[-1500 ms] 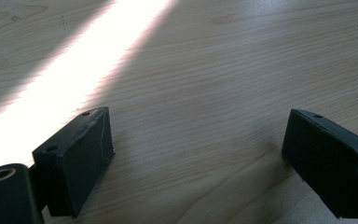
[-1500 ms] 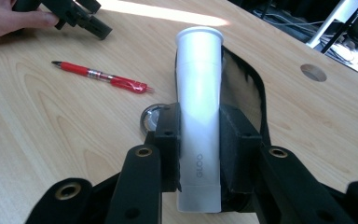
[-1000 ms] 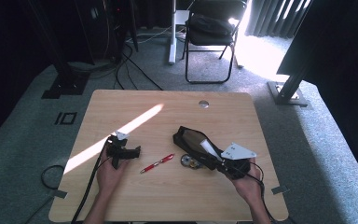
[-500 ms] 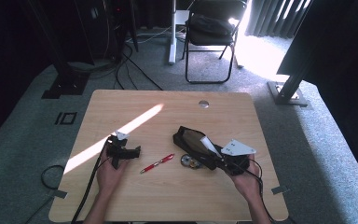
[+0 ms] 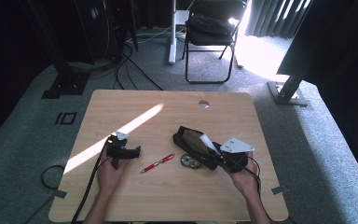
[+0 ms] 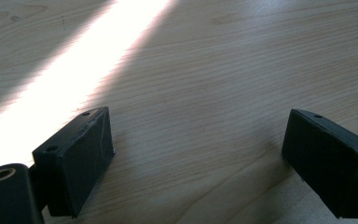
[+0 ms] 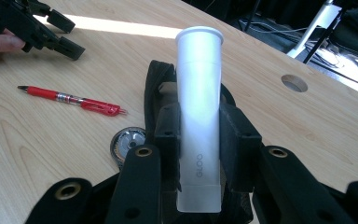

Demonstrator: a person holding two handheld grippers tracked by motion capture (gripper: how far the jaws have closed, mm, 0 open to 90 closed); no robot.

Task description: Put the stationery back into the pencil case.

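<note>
White plastic, a glue tube point(image 7: 198, 116), is sitting clamped between the jaws of the right gripper point(image 7: 199, 140), with both pads pressing on its lower half and its capped end pointing away from the hand. In the high view the tube point(image 5: 210, 143) is running along a line from about 4 o'clock to 10 o'clock, and its far end is lying over the open black pouch point(image 5: 191, 142), which is extending from the right gripper point(image 5: 221, 156) toward 10 o'clock. Tube axis and pouch axis are therefore lying nearly in line, so the likely next move, a push along the tube's own length into the pouch mouth, is calling for little turning of the wrist. A round metal disc point(image 5: 187, 161) is lying at 8 o'clock from the pouch, just beside it, and a red pen point(image 5: 157, 163) is lying farther out at 9 o'clock, pointing roughly 2 o'clock to 8 o'clock. The left gripper point(image 5: 123, 152) is resting on the table point(image 5: 168, 196) well apart from the pouch, at its 9 o'clock; its jaws are standing wide with bare wood between the pads point(image 6: 74, 158). The right hand point(image 5: 244, 179) is the nearer one to the pouch.
</note>
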